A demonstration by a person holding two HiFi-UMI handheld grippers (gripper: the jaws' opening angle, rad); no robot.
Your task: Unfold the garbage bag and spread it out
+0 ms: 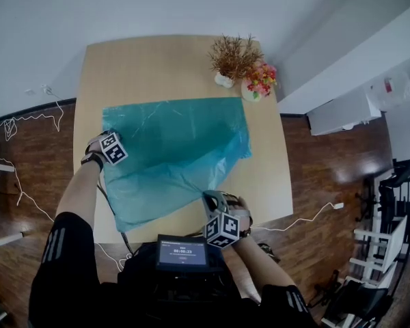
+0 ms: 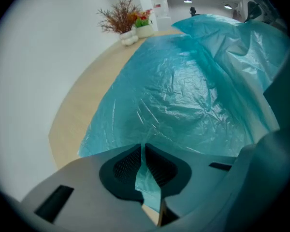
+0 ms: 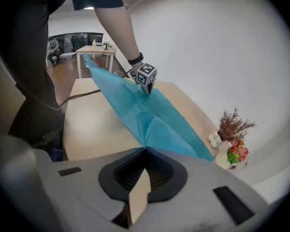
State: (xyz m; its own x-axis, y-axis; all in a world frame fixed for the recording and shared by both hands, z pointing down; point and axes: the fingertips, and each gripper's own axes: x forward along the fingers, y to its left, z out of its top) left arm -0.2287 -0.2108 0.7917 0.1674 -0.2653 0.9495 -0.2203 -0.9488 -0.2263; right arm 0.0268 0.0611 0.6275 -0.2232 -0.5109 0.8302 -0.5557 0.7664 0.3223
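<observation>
A teal garbage bag (image 1: pixel 178 142) lies mostly unfolded on the wooden table (image 1: pixel 137 67). My left gripper (image 1: pixel 103 157) stands at the bag's left edge, pointing steeply down. In the left gripper view its jaws (image 2: pixel 142 148) are shut on a strip of the bag's film (image 2: pixel 183 95). My right gripper (image 1: pixel 211 196) is near the table's front edge, shut on a corner of the bag, which stretches in a taut fold towards it. The right gripper view shows that fold (image 3: pixel 150 115) running from the closed jaws (image 3: pixel 145 150) up to the left gripper (image 3: pixel 148 92).
A dried plant in a white vase (image 1: pixel 231 60) and a pot of flowers (image 1: pixel 260 82) stand at the table's far right corner. Bare tabletop lies beyond and to the right of the bag. Cables (image 1: pixel 27 121) trail on the floor at left; a white cabinet (image 1: pixel 342 111) stands at right.
</observation>
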